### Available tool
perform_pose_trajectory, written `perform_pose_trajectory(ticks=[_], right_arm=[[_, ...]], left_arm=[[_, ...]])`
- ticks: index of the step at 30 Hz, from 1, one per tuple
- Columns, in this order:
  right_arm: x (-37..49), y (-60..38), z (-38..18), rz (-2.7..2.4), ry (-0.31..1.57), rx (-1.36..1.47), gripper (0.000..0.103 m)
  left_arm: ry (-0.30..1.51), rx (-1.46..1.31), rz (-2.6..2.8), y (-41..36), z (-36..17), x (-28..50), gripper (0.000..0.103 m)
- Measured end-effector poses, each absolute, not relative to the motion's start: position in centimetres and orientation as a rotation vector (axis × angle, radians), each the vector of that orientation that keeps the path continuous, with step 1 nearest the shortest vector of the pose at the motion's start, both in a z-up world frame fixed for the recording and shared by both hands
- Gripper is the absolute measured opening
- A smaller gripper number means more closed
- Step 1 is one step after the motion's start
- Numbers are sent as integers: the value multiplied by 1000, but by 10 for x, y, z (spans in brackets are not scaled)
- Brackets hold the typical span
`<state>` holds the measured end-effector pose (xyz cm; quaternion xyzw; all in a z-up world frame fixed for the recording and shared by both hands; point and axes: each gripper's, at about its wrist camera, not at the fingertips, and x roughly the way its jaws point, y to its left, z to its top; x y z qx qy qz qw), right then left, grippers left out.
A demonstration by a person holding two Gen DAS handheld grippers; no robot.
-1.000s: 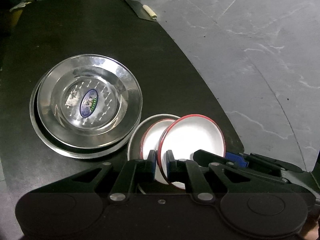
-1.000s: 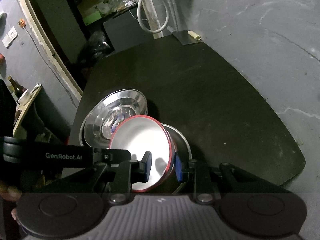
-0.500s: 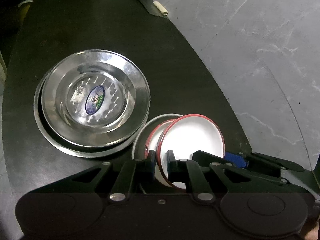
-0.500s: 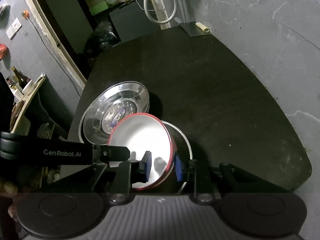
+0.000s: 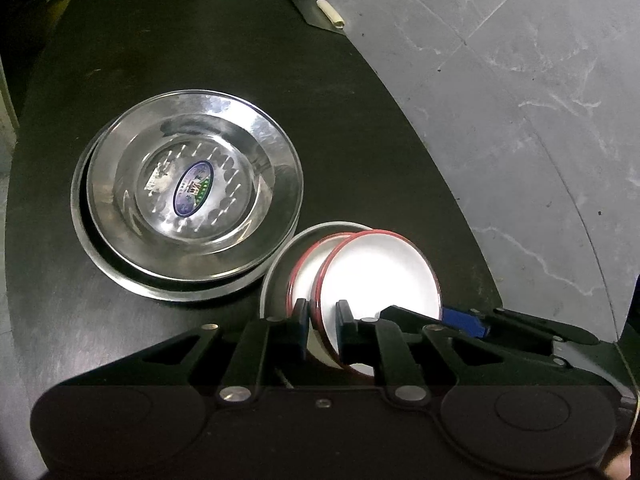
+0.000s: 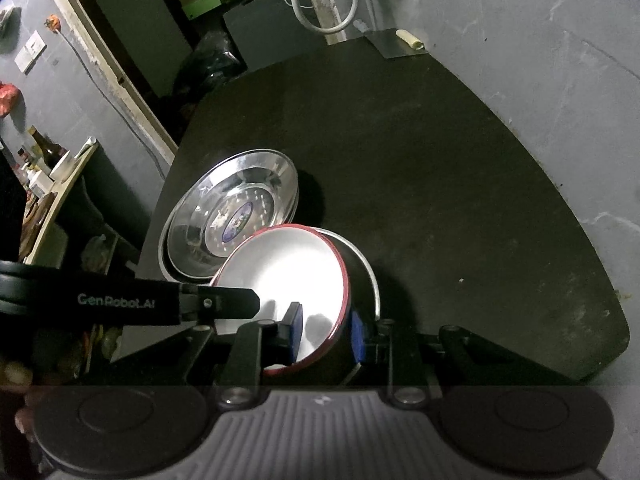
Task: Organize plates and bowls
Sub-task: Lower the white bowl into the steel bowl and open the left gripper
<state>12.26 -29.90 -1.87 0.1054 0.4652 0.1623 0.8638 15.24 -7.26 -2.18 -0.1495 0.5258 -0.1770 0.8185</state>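
Observation:
A white bowl with a red rim (image 5: 384, 276) (image 6: 292, 276) is held tilted over a second red-rimmed bowl (image 5: 310, 264) that sits inside a steel bowl (image 5: 280, 276) (image 6: 366, 272). My left gripper (image 5: 323, 318) is shut on the near-left rim of the tilted bowl. My right gripper (image 6: 326, 334) is shut on its opposite rim. Stacked steel plates (image 5: 192, 192) (image 6: 232, 220) lie to the left on the black table (image 5: 180, 40).
The table's curved right edge (image 5: 452, 200) drops to a grey tiled floor (image 5: 540, 80). A flat metal tool with a pale handle (image 5: 316, 12) lies at the table's far end. Shelves and clutter (image 6: 48, 184) stand off the table's left side.
Both wrist views have pulled back and up slightly, so the plates and bowls sit a little lower and farther. Both grippers keep their hold on the tilted bowl.

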Motion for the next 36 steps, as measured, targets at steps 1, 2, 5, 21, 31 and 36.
perform_pose_trajectory(ticks=[1, 2, 5, 21, 31, 36], right_arm=[[123, -298, -18, 342, 976, 219, 30], [124, -298, -18, 344, 977, 217, 31], [125, -298, -18, 344, 980, 210, 31], [122, -302, -8, 356, 949, 184, 34], [112, -310, 8, 334, 887, 147, 48], [108, -316, 17, 302, 862, 112, 72]], left_arm=[[1118, -319, -377, -72, -21, 152, 14], [1114, -318, -376, -71, -20, 151, 15], [1103, -320, -370, -69, -16, 150, 17], [1084, -379, -347, -53, -12, 146, 32], [1008, -372, -357, -54, 2, 141, 61], [955, -365, -356, -52, 10, 137, 87]])
